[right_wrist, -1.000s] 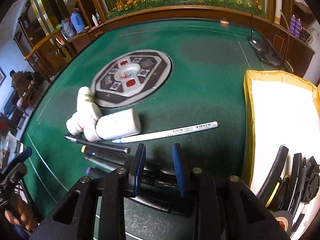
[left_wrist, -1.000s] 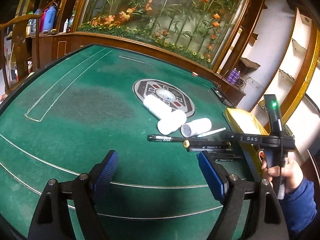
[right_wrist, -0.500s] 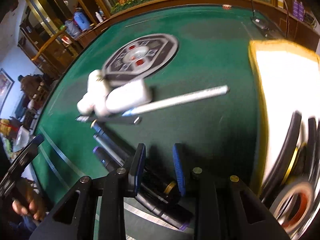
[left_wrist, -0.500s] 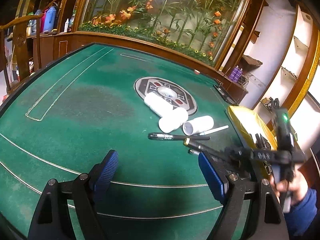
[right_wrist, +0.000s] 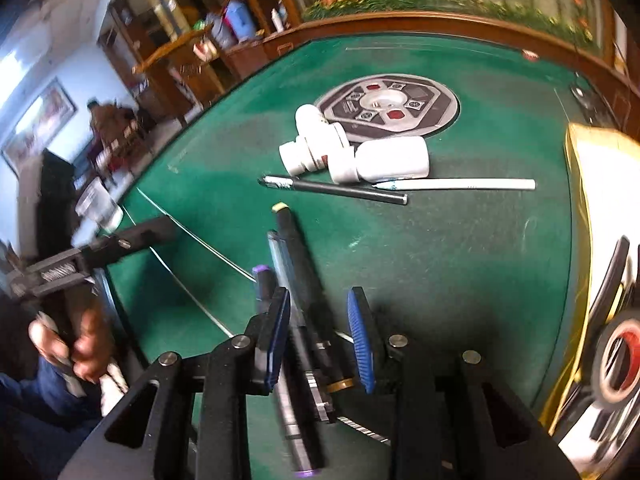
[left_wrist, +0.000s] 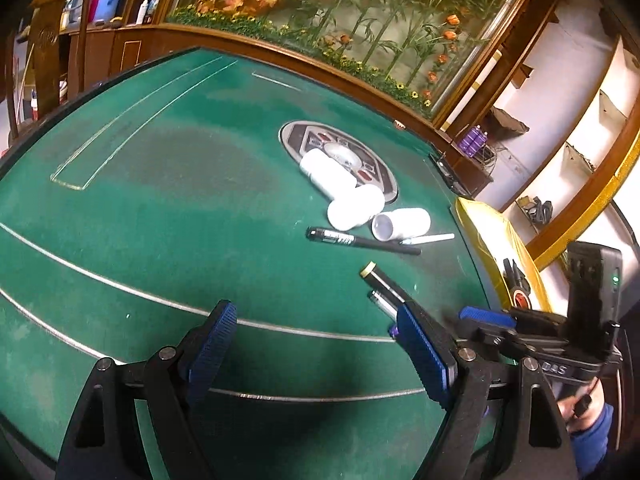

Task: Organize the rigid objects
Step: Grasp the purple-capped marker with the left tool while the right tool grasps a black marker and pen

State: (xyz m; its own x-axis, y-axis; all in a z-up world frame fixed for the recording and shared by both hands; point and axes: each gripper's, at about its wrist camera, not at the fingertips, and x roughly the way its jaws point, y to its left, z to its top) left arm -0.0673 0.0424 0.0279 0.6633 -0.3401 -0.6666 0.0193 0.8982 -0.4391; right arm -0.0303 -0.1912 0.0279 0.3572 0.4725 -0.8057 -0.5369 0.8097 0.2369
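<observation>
Three white bottles [right_wrist: 360,152] lie beside the round panel on the green table [left_wrist: 160,216], with a black pen [right_wrist: 332,189] and a white pen [right_wrist: 460,184] in front of them. My right gripper [right_wrist: 320,336] is shut on a bundle of dark markers [right_wrist: 292,252], lifted and swung so they point away from me. The markers' tips [left_wrist: 380,280] also show in the left wrist view. My left gripper [left_wrist: 316,356] is open and empty, low over the near felt.
A yellow-rimmed tray [right_wrist: 580,168] at the right holds black cables and a tape roll [right_wrist: 616,364]. The round control panel [right_wrist: 392,108] sits mid-table. A wooden rail and flower display run along the far edge.
My right gripper has lifted the marker bundle off the felt and turned left, away from the tray. The left gripper has stayed still and open.
</observation>
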